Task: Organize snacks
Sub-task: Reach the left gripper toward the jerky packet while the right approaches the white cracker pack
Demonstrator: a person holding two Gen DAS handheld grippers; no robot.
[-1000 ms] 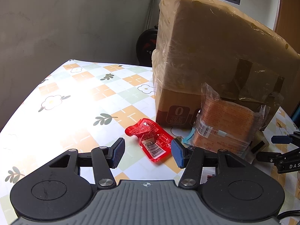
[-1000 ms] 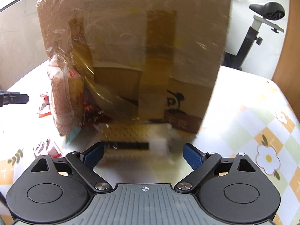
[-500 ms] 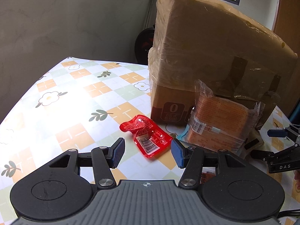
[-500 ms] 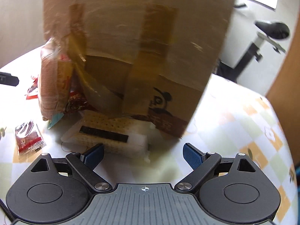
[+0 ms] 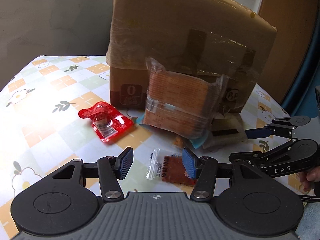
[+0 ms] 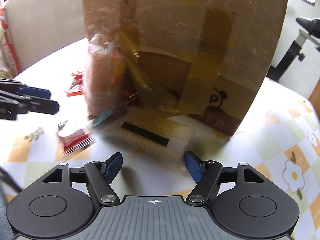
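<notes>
A big brown cardboard box wrapped in shiny clear tape stands on the table with the flower-and-check cloth, and the snacks lie loose on the table in front of it. None of them is inside anything that I can see, and I cannot tell if the box is open. The right gripper is closing its blue jaws, and the long pale cracker pack with a black stripe sits just past them, close to the right pad but not pinched yet. The pack's long side runs from near right to far left, slanting across the gap between the jaws. The right hand is the nearer one for it. The left gripper has its jaws apart and holds nothing. A small clear packet with a dark red snack lies on the table right under them. Farther off to the left lies a shiny red pouch. A fat orange bag in clear wrap leans on the box, just left of the cracker pack.
</notes>
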